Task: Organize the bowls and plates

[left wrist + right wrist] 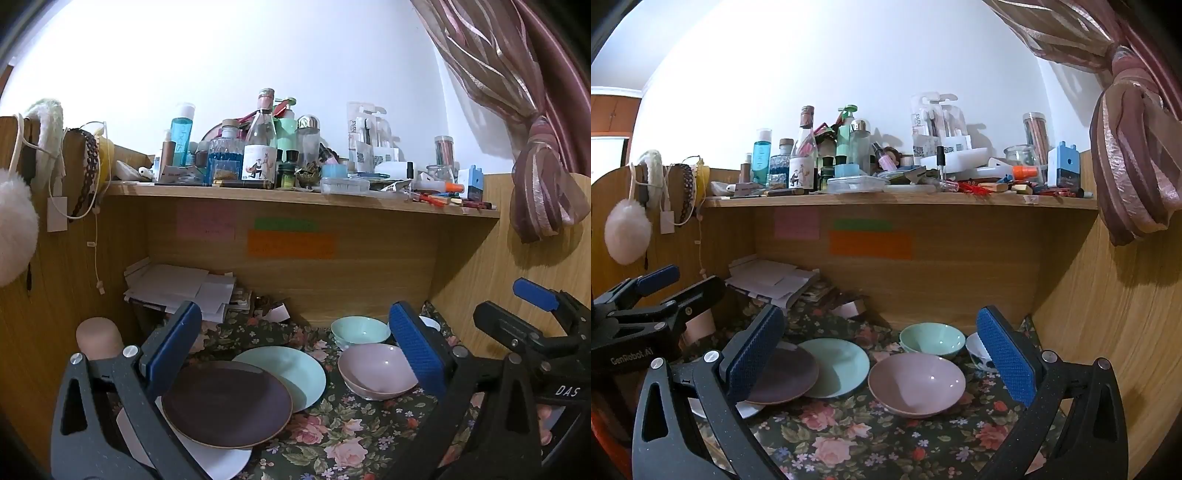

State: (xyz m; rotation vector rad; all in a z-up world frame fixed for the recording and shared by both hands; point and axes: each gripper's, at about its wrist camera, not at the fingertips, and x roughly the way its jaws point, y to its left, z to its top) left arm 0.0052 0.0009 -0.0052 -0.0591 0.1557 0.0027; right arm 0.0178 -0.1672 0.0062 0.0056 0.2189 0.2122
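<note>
Nothing is gathered yet, so the job looks to be at its very start: both pairs of tongs hang released and empty above the table with the floral cloth, jaws spread wide. The left tongs look down on three overlapping plates: a dark brown round plate lying on a white plate and leaning over the rim of a pale green plate. The right tongs frame a shallow pink bowl, with a pale green bowl just behind it and a small white patterned bowl beside that, partly hidden by the right finger. A sensible next move would be to lower one pair onto a rim, probably the pink bowl's or the brown plate's, and close there, so that like can be stacked with like.
</note>
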